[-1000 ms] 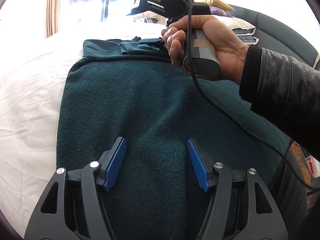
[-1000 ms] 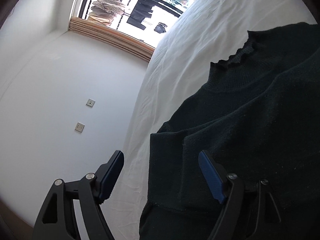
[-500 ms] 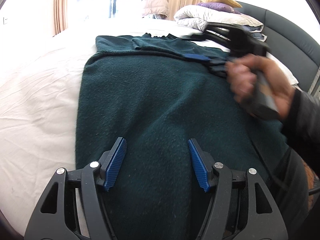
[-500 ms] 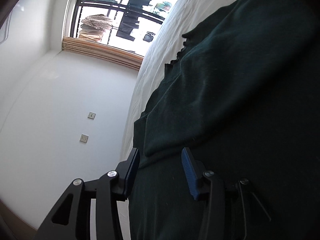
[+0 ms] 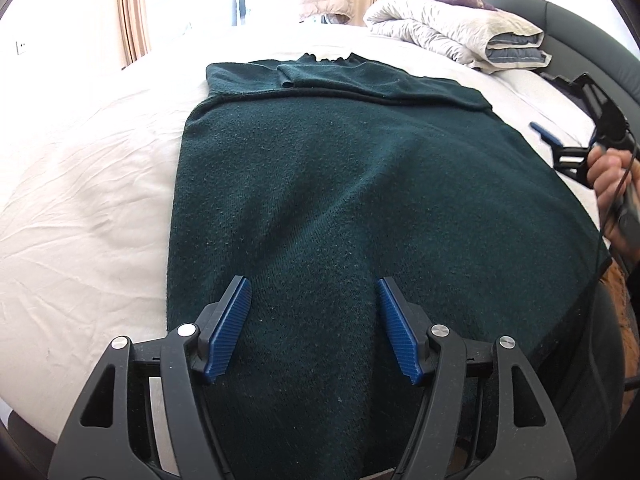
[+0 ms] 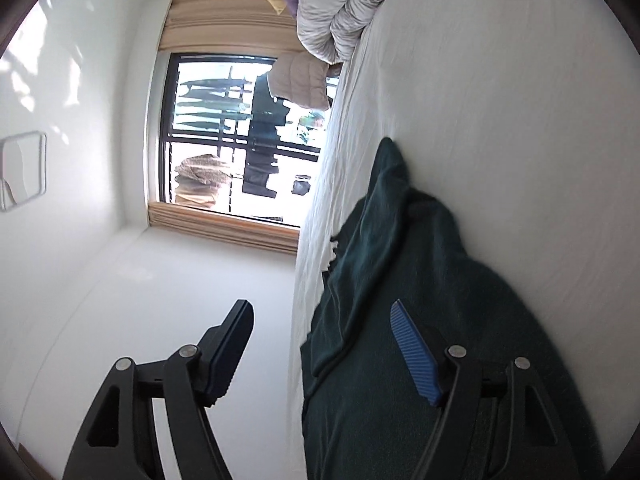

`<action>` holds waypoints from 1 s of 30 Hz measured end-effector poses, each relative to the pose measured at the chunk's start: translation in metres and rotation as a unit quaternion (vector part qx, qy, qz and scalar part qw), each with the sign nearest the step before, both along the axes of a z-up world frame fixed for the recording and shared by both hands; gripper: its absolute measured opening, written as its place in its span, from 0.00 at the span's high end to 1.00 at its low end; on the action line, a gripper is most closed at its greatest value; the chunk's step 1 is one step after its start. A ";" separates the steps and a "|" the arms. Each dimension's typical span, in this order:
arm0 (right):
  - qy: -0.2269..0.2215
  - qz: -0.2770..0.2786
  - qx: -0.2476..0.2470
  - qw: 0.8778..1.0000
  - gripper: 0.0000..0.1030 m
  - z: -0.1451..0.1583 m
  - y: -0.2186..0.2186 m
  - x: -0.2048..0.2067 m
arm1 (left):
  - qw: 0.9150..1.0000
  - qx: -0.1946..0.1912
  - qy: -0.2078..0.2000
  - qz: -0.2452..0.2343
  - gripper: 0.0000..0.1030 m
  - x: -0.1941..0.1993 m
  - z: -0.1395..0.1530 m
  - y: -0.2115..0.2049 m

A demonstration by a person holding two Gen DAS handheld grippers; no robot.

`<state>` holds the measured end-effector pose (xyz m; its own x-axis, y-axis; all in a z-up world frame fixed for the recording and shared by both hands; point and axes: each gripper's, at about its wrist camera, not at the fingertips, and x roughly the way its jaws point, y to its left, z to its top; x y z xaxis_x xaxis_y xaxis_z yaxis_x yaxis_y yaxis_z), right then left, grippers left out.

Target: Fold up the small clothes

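Dark green knit sweater [image 5: 360, 208] lies flat on the white bed [image 5: 80, 200], hem at the near edge, collar toward the far edge, both sleeves folded across the chest just below the collar. Folded duvet [image 5: 452, 24] sits well apart at the headboard corner.

Left gripper [image 5: 314, 320] hovers over the hem area, jaws fairly wide, nothing between the pads. I can't confirm whether the tips touch the knit. Right gripper [image 5: 560, 148] is off the sweater's right edge, over bare sheet, rolled on its side; jaws opening, nothing pinched. In its own view the sweater edge only sits behind the right gripper [image 6: 320, 344].

Handling: thick soft knit, limp, some weight, not slippery or fragile. It will drape and sag from any single pinch and may drag on the sheet. Best bet is probably both hem corners at the near edge, pinching through both layers, then lift together and carry toward the collar.
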<state>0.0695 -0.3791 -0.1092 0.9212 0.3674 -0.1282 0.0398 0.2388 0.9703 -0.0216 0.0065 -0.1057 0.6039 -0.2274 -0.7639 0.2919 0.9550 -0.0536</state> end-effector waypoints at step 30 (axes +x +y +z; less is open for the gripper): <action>0.116 0.093 -0.246 0.958 0.52 0.032 0.002 0.010 | 1.000 0.017 0.022 0.011 0.33 0.005 0.001 -0.002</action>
